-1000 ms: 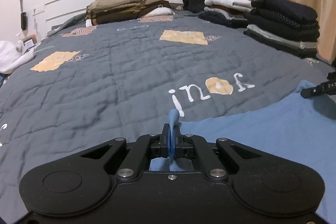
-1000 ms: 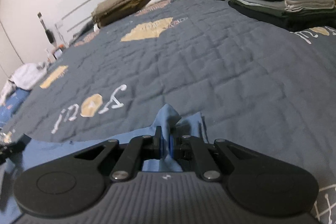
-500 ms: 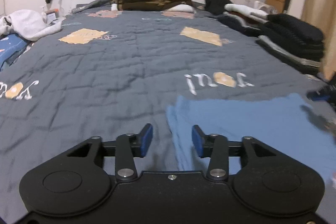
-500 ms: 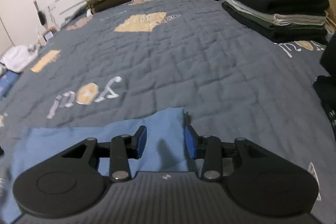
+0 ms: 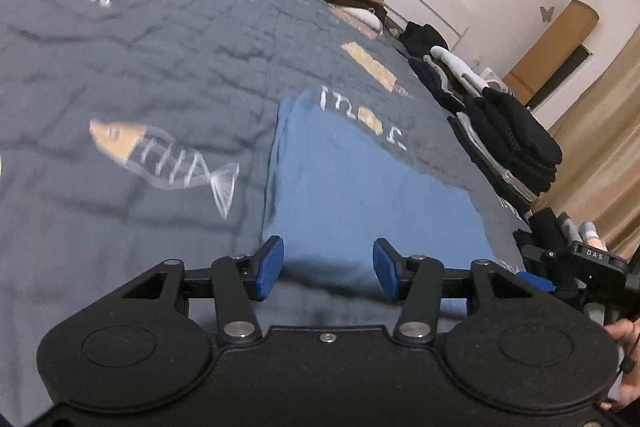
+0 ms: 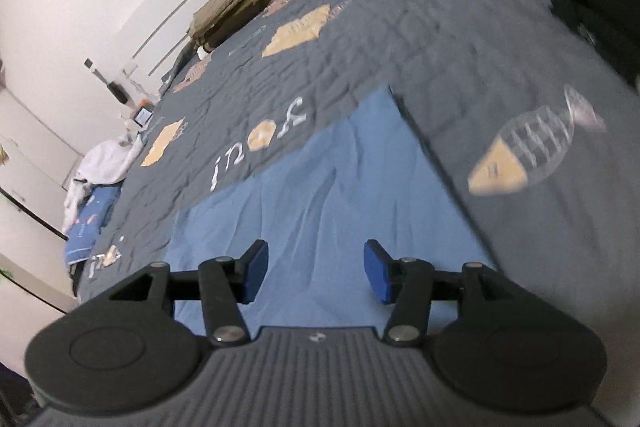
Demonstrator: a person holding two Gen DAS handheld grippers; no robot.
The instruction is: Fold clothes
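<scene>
Both your grippers, left [image 5: 328, 269] and right [image 6: 316, 275], hang spread and empty above the near edge of the soft, light blue cotton garment [image 6: 320, 195] lying flat on the grey quilted bedspread [image 5: 140, 67]; it will drape and slide, so pinch corners or a layered edge

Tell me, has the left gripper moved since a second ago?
Yes. The left gripper has let go of the blue cloth and pulled back toward the near edge; the quilt lettering now sits farther ahead, jaws wide open.
</scene>
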